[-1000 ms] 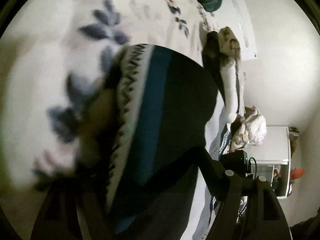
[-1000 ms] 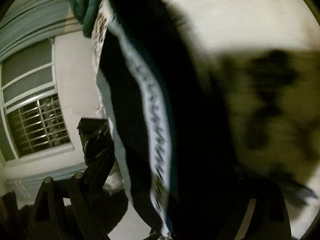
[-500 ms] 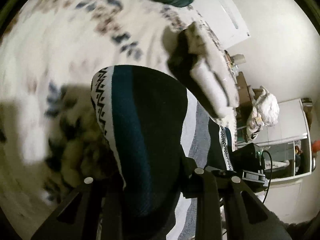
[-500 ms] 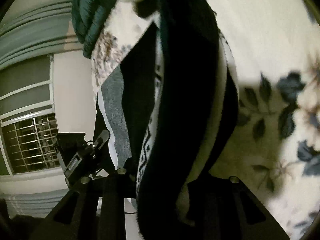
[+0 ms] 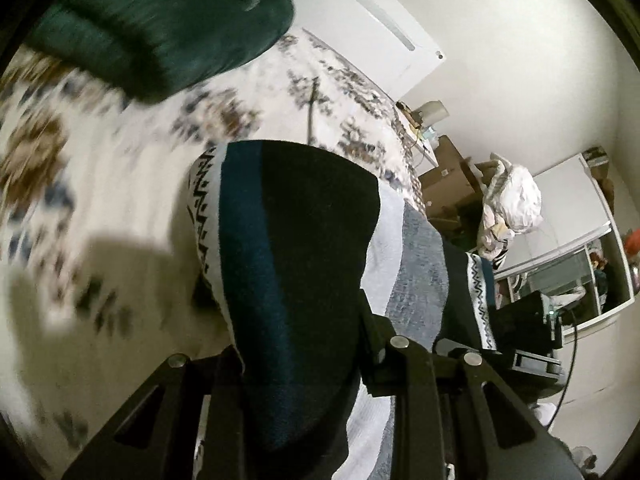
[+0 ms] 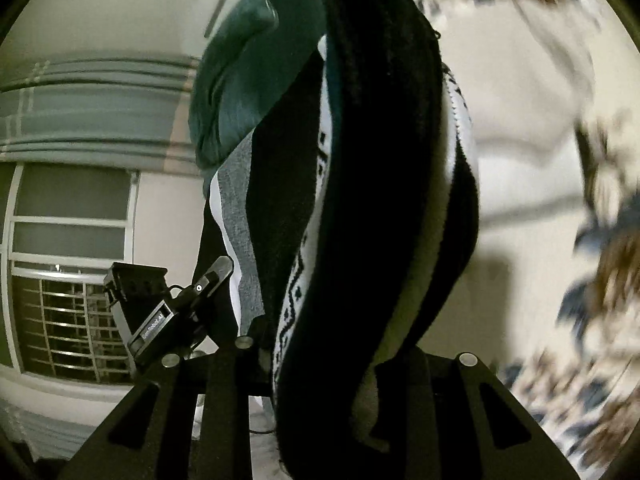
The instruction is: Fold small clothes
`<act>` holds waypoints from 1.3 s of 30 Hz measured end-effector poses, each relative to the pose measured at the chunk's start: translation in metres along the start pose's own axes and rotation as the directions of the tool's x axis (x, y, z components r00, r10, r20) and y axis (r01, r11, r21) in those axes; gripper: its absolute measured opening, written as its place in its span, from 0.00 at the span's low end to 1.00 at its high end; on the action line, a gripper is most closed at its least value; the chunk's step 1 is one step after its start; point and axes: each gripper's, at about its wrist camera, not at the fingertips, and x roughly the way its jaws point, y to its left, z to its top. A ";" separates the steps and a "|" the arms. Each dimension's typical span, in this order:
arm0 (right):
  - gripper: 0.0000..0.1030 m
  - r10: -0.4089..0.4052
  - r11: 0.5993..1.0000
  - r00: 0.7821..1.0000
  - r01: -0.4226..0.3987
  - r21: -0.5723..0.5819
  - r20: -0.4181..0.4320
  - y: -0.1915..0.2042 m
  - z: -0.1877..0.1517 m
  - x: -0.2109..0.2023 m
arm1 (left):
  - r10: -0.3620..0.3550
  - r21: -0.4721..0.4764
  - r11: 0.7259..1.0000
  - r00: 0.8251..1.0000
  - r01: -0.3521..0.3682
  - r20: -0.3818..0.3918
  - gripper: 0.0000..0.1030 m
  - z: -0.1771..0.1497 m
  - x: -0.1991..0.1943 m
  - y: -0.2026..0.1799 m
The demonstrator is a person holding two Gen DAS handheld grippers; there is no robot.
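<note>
Each tool, left tool [image 5: 304, 360] and right tool [image 6: 320, 360], gripped the sock [image 5: 296, 264]; its length ran forward over the bed [image 5: 100, 208].

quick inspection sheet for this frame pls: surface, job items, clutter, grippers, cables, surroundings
Surface: floral bedspread, motion-blurred.
Job's things: striped knit garment, black, teal, white and grey with a zigzag band, held up between both grippers.
Clutter: dark green bundle on the bedspread.
Grippers: left gripper and right gripper each shut on the garment.
Cables: black cable near a black device at right.
Surroundings: barred window, cardboard boxes, white bag.
</note>
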 end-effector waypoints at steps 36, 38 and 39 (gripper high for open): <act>1.00 -0.800 0.534 0.542 0.839 -0.106 0.258 0.003 0.088 -0.004 | 0.514 0.240 0.811 0.845 -0.534 0.146 1.00 0.049 0.078 -0.081; 1.00 -0.804 0.525 0.529 0.846 -0.094 0.272 0.010 0.070 -0.014 | 0.509 0.240 0.814 0.849 -0.529 0.144 1.00 0.039 0.064 -0.091; 1.00 -0.803 0.521 0.519 0.850 -0.076 0.293 0.022 0.059 -0.021 | 0.511 0.238 0.813 0.847 -0.531 0.144 1.00 0.035 0.059 -0.097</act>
